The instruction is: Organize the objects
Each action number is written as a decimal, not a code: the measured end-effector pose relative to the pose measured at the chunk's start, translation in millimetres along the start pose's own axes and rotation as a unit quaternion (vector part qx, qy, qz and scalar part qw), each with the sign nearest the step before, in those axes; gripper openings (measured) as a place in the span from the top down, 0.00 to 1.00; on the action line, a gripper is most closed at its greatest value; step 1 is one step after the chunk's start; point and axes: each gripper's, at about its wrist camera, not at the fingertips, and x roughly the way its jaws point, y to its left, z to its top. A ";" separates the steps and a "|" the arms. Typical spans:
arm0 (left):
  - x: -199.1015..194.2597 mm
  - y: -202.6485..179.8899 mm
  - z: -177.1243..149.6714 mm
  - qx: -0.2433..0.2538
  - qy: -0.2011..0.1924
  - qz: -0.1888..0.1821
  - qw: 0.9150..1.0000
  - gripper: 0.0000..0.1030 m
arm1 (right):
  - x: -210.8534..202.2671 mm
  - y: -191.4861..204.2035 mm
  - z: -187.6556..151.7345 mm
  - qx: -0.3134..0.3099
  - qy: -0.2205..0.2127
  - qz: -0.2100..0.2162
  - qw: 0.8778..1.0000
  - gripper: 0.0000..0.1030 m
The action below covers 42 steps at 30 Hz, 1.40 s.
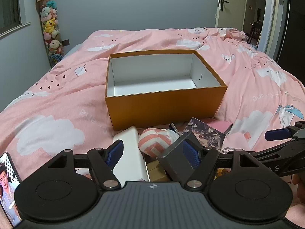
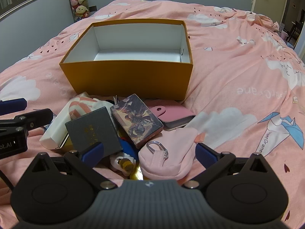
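An empty orange box (image 1: 165,106) with a white inside stands open on the pink bed; it also shows in the right wrist view (image 2: 129,78). In front of it lies a pile: a white case (image 1: 129,152), a pink-and-white striped pouch (image 1: 154,141), a dark grey box (image 1: 177,160) (image 2: 93,129), a printed card box (image 2: 136,120), a pink wallet (image 2: 171,116) and a pink pouch with a metal clip (image 2: 167,158). My left gripper (image 1: 153,152) is open, its fingers either side of the white case and striped pouch. My right gripper (image 2: 150,152) is open around the pink pouch.
The bed is covered by a pink cloud-print duvet (image 1: 57,95). A phone with a lit screen (image 1: 9,190) lies at the near left. A column of plush toys (image 1: 49,24) stands in the far left corner. A door (image 1: 230,3) is open at the far right.
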 end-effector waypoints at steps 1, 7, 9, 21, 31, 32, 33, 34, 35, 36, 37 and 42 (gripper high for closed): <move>-0.1 0.1 -0.2 0.000 0.000 0.000 1.000 0.19 | 0.2 0.2 0.0 0.000 0.001 0.000 1.000 0.01; 0.4 -0.2 -1.0 0.001 0.002 -0.001 1.000 0.19 | 1.1 -0.5 -0.6 0.001 0.003 0.000 1.000 0.01; 0.6 0.1 -1.1 0.001 0.002 -0.001 1.000 0.19 | 1.3 -0.3 -0.8 0.001 0.004 0.000 1.000 0.01; 7.0 12.1 4.5 -0.005 0.016 -0.049 0.999 0.24 | 3.6 -1.2 6.0 -0.006 0.003 0.013 1.000 0.01; 43.6 45.4 19.5 -0.013 0.099 -0.043 0.994 0.30 | 13.7 5.6 34.0 -0.035 -0.003 0.055 0.998 0.25; 52.2 51.0 21.5 -0.022 0.118 -0.044 0.992 0.30 | 16.9 7.1 38.0 -0.036 0.002 0.061 0.997 0.27; 59.1 55.4 23.0 -0.031 0.133 -0.049 0.989 0.29 | 21.0 9.3 42.5 -0.040 0.006 0.068 0.997 0.30; 67.0 59.4 24.5 -0.040 0.150 -0.054 0.986 0.29 | 24.1 11.2 45.3 -0.043 0.008 0.073 0.996 0.32; 75.5 63.1 25.9 -0.049 0.168 -0.056 0.983 0.27 | 27.7 13.3 48.1 -0.048 0.011 0.076 0.996 0.33; 83.3 66.1 26.8 -0.056 0.181 -0.058 0.980 0.27 | 31.6 15.8 51.4 -0.053 0.014 0.081 0.995 0.35; 90.6 68.2 27.3 -0.060 0.191 -0.058 0.978 0.25 | 34.7 17.1 53.3 -0.056 0.017 0.084 0.995 0.38; 118.3 73.4 25.3 -0.082 0.240 -0.061 0.965 0.21 | 52.6 22.6 61.6 -0.061 0.040 0.100 0.992 0.42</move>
